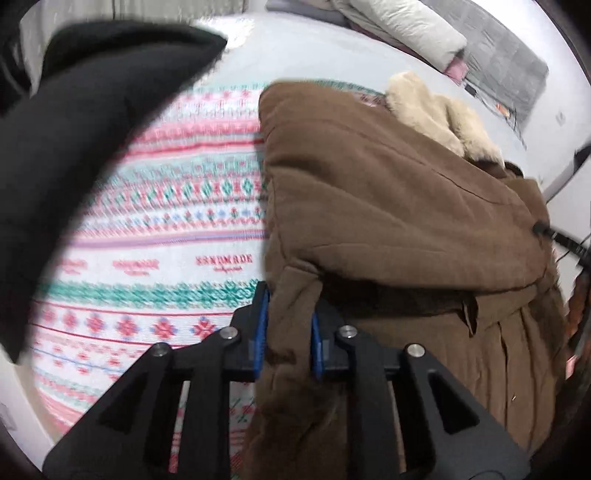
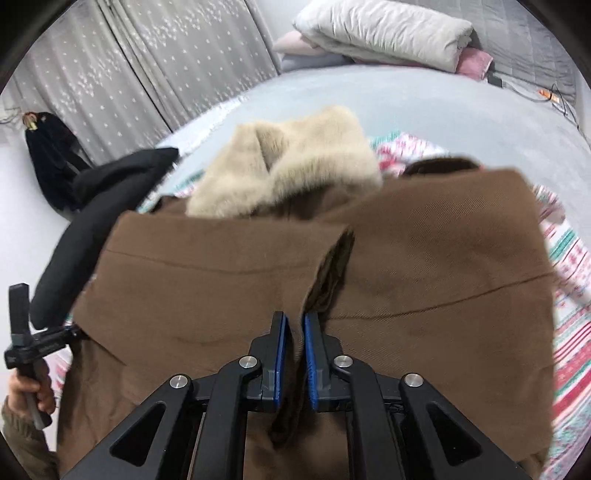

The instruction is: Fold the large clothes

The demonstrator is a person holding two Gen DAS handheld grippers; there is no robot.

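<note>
Coat: brown coat [image 2: 229,280] with a pale fur collar [image 2: 288,173], lying on a patterned blanket [image 1: 166,221] spread over the grey bed [image 2: 424,110]. In the right wrist view it fills the middle; the collar sits at 12 o'clock from the gripper.

Right gripper: right gripper [image 2: 293,354] has its blue pads nearly together, pinching a raised ridge of coat cloth at 6 o'clock in its own view. Likely a grip on an edge so the panel can be carried over.

Left gripper: left gripper [image 1: 288,332] pinches a thick bunched edge of the coat between its blue pads; cloth fills the gap. Seen from the right wrist view it sits at 9 o'clock, held by a hand [image 2: 27,391].

Why two grips: a heavy padded coat would sag from one point; two pinches along the near edge keep it level, I judge.

Fold state: brown panels already overlap below the collar, so the fold looks partway done.

Blanket: probably a clean work surface; its bare part lies at 9 o'clock of the coat in the left wrist view.

Dark garment: black cloth [image 1: 92,110] at 10 o'clock, beside the coat, not in play.

Bedding pile: folded quilt [image 2: 388,33] at 1 o'clock, well apart.

Risk: the thick bunch may slip from the left pads.
</note>
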